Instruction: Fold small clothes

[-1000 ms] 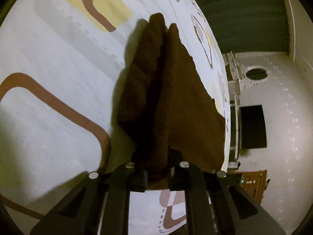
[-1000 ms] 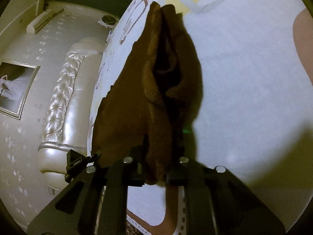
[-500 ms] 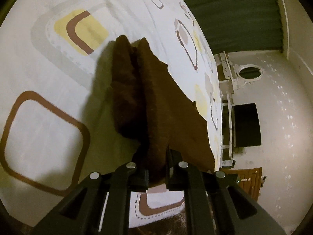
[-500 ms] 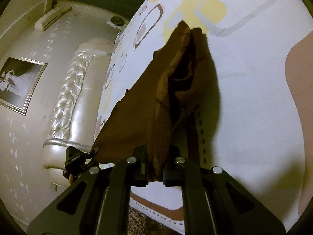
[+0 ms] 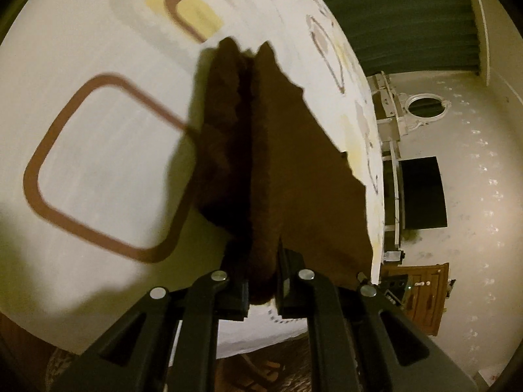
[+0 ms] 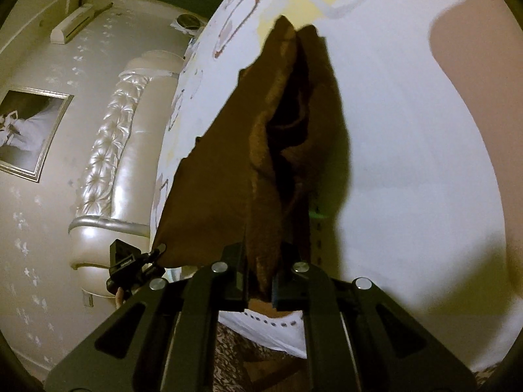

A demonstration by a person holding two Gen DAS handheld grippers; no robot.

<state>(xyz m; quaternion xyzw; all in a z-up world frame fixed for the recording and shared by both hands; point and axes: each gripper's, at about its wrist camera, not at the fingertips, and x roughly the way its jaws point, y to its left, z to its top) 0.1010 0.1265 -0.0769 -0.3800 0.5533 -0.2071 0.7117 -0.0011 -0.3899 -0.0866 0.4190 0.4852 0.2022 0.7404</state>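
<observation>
Between my two grippers hangs the dark brown fuzzy cloth (image 5: 294, 176), stretched above the white bedsheet with brown and yellow rounded-square print (image 5: 108, 170). My left gripper (image 5: 263, 287) has its fingers drawn narrow, pinching one bunched corner of the cloth; my right gripper (image 6: 260, 281) likewise clamps the other corner, fingers close together on the fabric (image 6: 261, 170). From each pinch the cloth falls away in folds, its far tip near the sheet, though I cannot tell whether it touches.

No containers show in either view. The near edge of the bed runs just under both grippers, with patterned floor (image 6: 235, 352) below it. Left of the right gripper, the pearly tufted headboard (image 6: 108, 163) borders the sheet; open sheet spreads wide to the cloth's other side. I can read no writing anywhere.
</observation>
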